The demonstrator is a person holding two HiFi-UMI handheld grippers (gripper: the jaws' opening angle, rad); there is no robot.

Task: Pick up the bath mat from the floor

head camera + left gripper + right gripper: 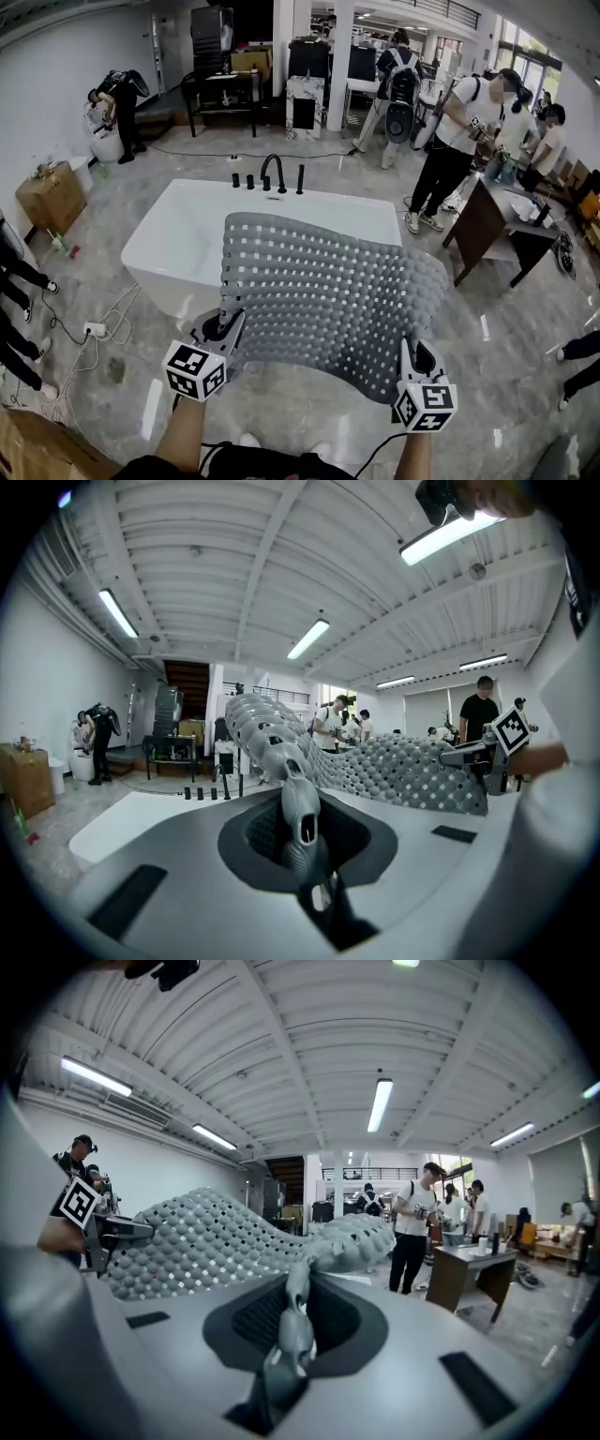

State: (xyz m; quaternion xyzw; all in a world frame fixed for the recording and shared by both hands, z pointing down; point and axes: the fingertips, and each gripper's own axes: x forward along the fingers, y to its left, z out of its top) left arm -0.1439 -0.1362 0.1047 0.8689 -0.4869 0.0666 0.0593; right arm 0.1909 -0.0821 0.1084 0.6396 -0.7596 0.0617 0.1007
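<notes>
The grey perforated bath mat (328, 291) hangs spread out in the air between my two grippers, its far edge over the white bathtub (178, 234). My left gripper (225, 330) is shut on the mat's near left corner, and my right gripper (412, 361) is shut on its near right corner. In the left gripper view a fold of the mat (394, 771) runs out from the shut jaws of the left gripper (302, 827). In the right gripper view the mat (206, 1237) rises to the left from the right gripper (295, 1321), pinched between its jaws.
A black faucet (272, 173) stands at the tub's far rim. Cables and a power strip (94, 329) lie on the marble floor at left, near a cardboard box (49, 199). A dark table (497, 225) and several people stand at right and behind.
</notes>
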